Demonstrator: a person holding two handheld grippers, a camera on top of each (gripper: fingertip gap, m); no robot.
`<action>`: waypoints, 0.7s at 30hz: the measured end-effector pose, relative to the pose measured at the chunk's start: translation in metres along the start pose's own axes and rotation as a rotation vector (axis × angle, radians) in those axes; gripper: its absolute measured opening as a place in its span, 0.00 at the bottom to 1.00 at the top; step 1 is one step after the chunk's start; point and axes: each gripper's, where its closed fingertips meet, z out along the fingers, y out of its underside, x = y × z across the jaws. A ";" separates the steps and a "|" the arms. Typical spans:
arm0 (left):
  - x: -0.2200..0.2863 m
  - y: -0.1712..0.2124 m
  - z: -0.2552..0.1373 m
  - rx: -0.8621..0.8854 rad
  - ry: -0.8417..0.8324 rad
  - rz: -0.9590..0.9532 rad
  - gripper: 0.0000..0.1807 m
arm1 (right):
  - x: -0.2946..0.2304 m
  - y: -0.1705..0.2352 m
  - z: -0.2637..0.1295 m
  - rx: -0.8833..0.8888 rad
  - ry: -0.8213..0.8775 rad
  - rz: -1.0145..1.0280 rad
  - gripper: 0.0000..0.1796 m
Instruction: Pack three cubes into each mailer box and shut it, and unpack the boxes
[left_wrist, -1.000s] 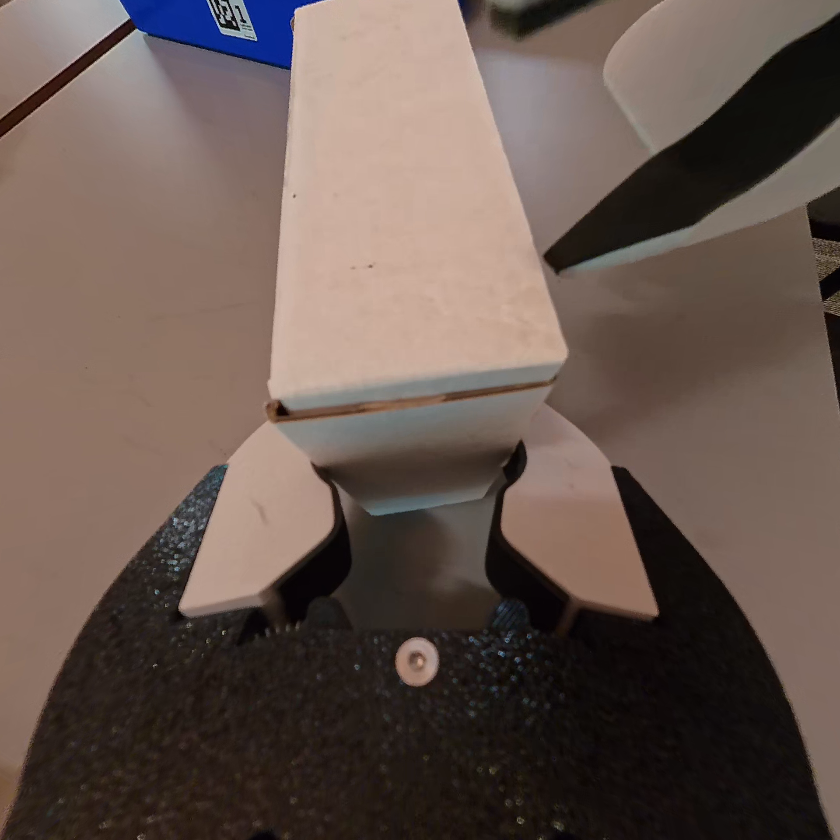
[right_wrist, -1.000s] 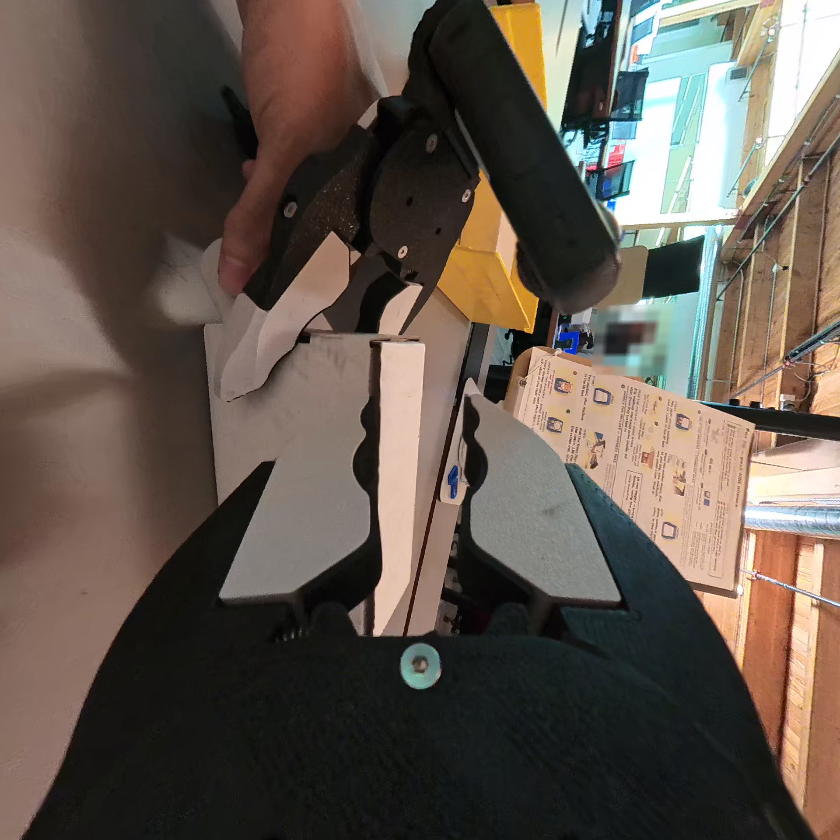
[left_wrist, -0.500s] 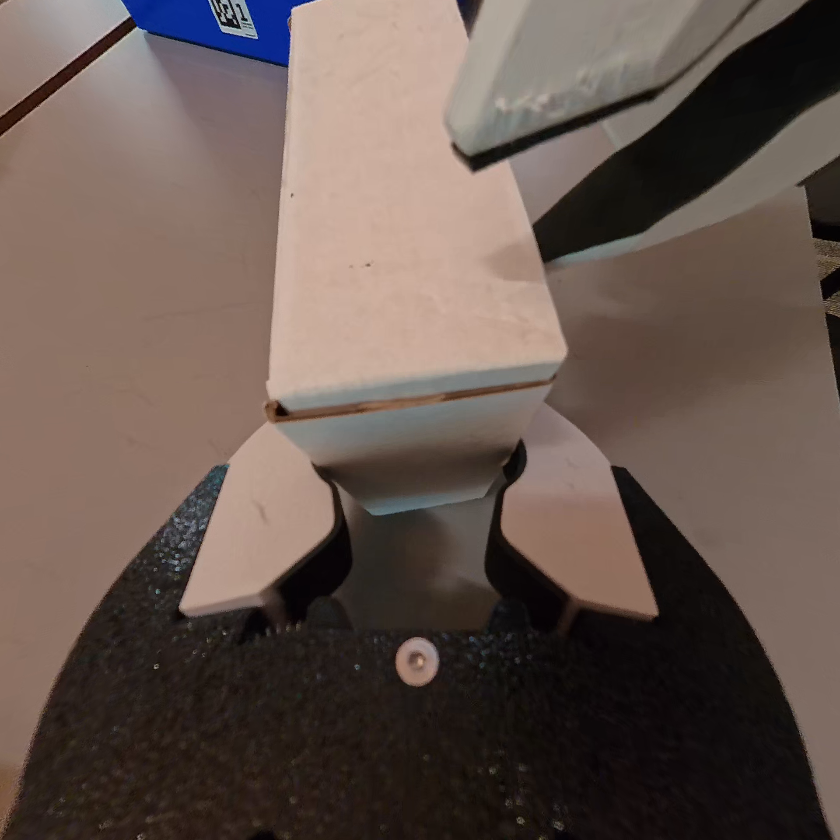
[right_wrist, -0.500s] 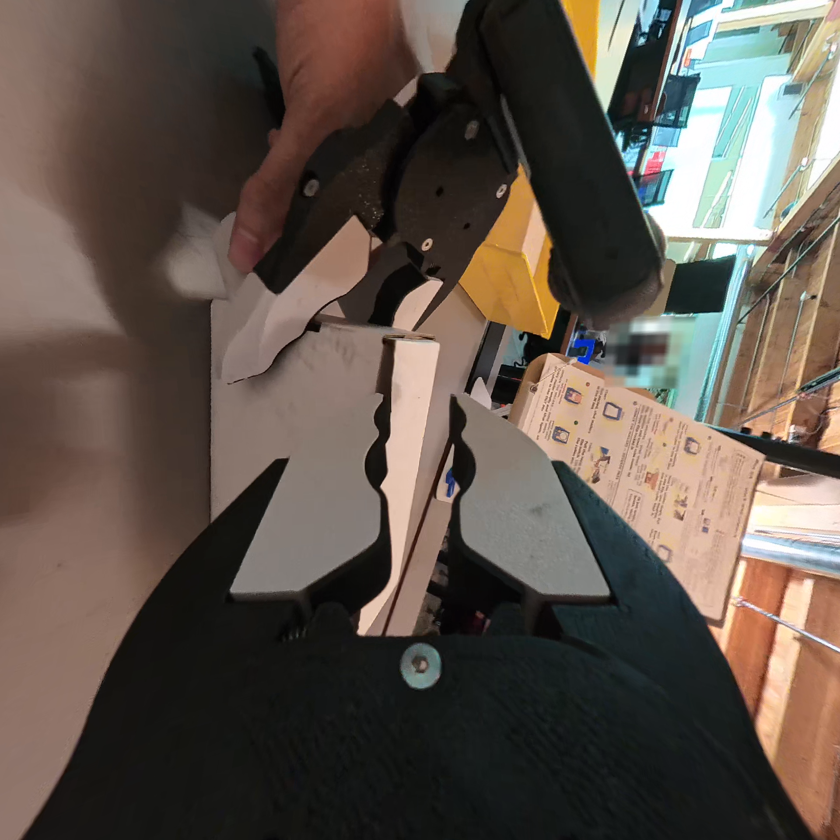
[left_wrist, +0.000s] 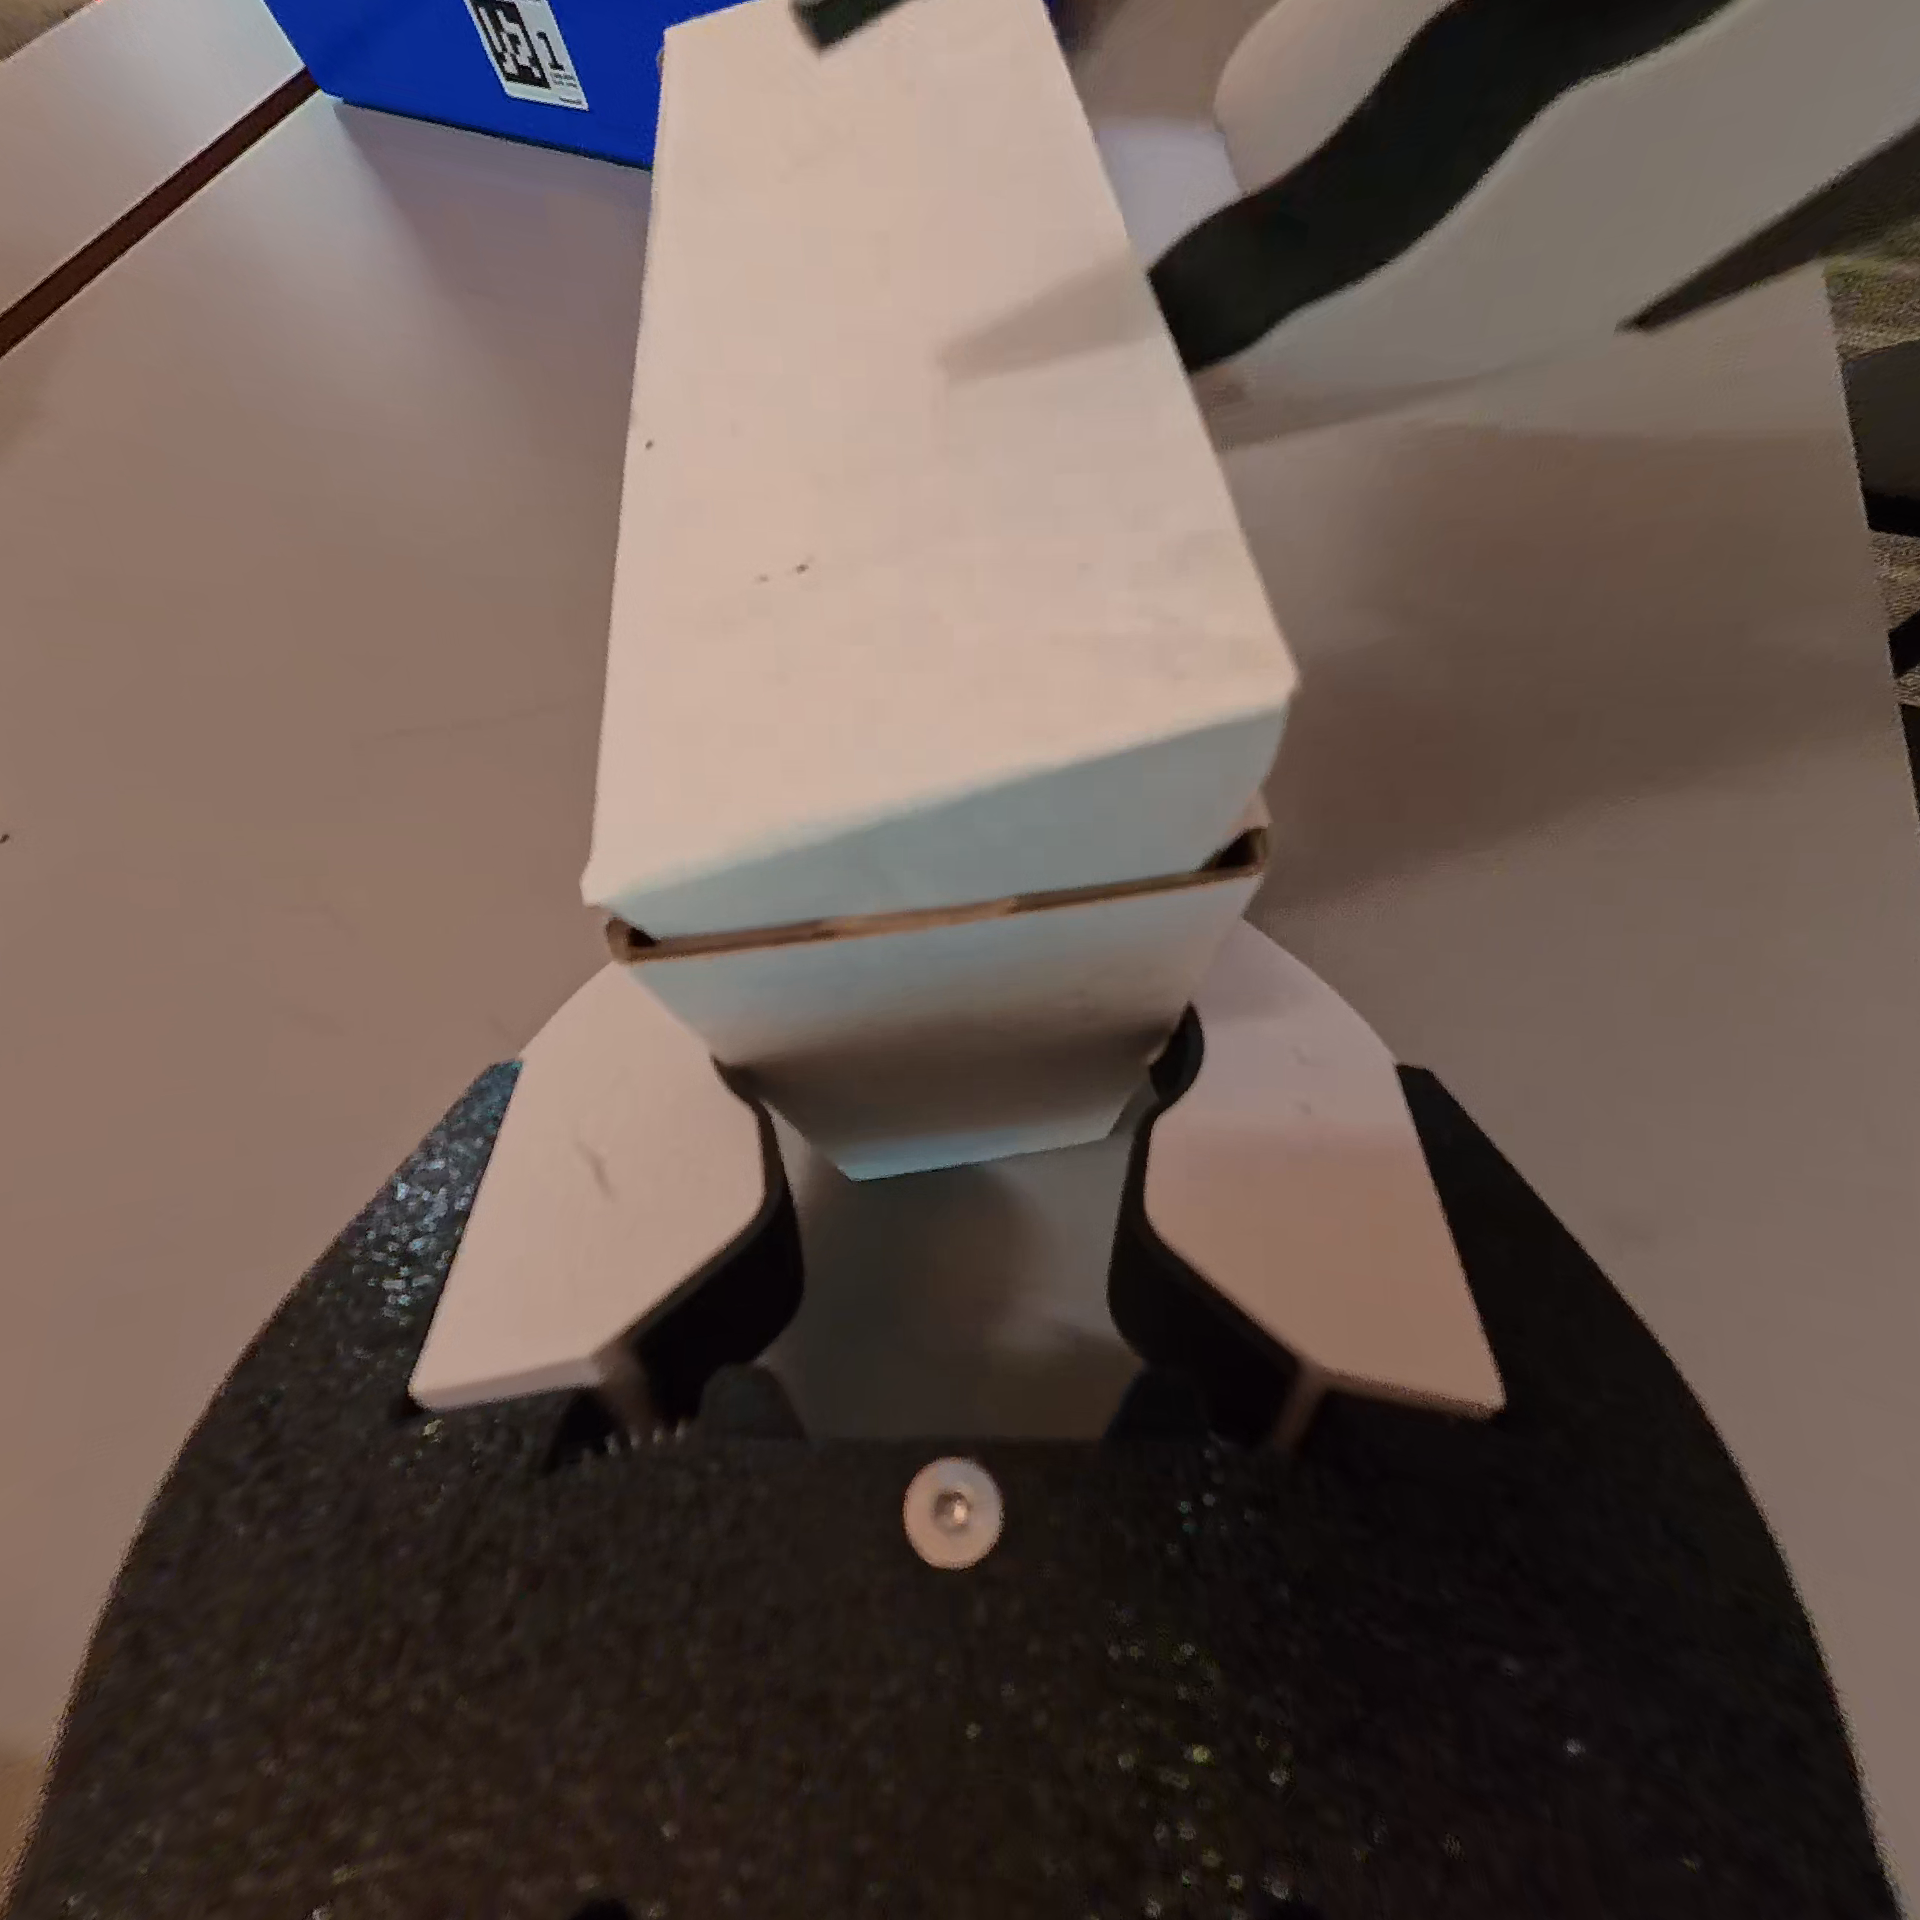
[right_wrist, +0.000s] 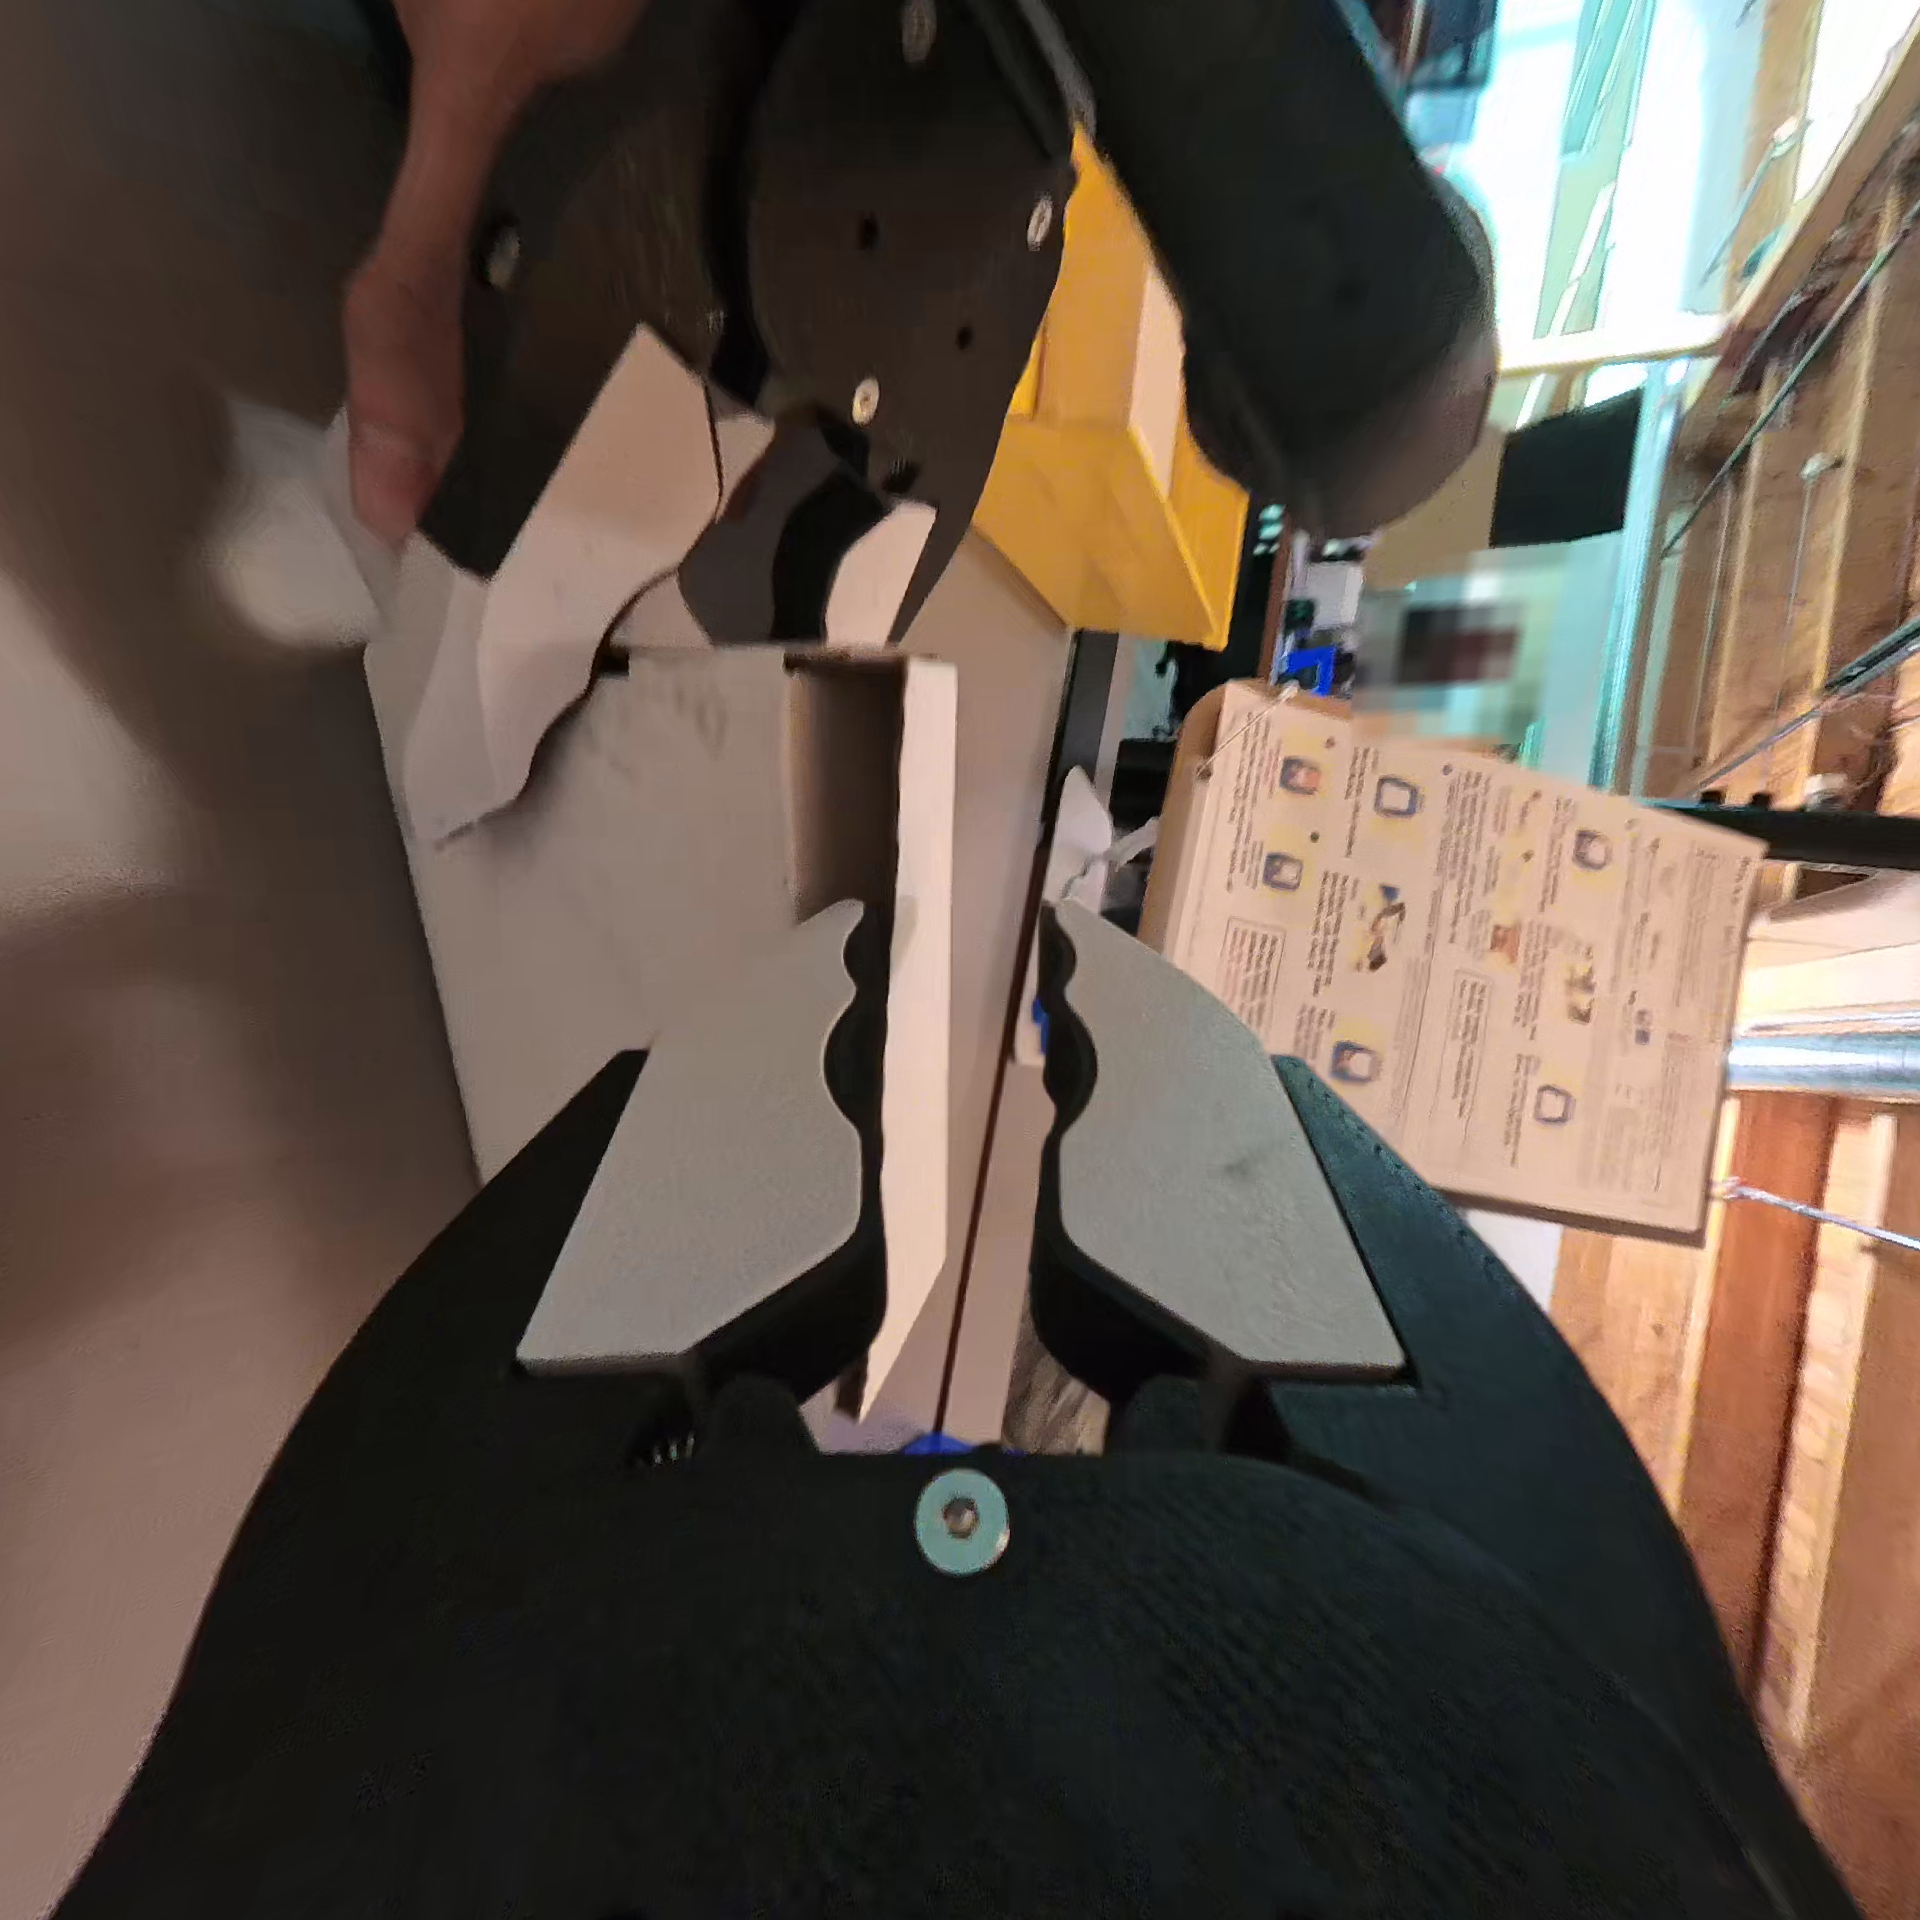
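Left wrist view: the left tool (left_wrist: 961, 1081) clamps the near end of the white box (left_wrist: 914, 499), which extends forward above the bench (left_wrist: 312, 582). The lid is lifted slightly at the near right corner. A blue bin (left_wrist: 457, 62) stands beyond.

Right wrist view: the right tool (right_wrist: 961, 1039) stands open around the raised lid edge (right_wrist: 920, 935); contact cannot be determined. The left tool (right_wrist: 790, 582), held by a hand (right_wrist: 416, 312), grips the box's far end.

White mailer box (left_wrist: 914, 499), blue bin (left_wrist: 436, 52) behind, seemingly yellow bin (right_wrist: 1101, 499), black-and-white grippers.
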 end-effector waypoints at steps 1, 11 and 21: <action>0.000 0.000 0.000 -0.001 0.003 -0.003 0.40 | -0.001 0.006 -0.002 -0.009 -0.016 0.016 0.15; 0.009 0.003 -0.005 0.002 0.103 0.037 0.40 | -0.012 0.064 -0.033 -0.098 -0.115 0.115 0.14; 0.009 0.004 -0.007 -0.001 0.096 0.031 0.39 | -0.013 0.061 -0.031 -0.064 -0.242 0.342 0.03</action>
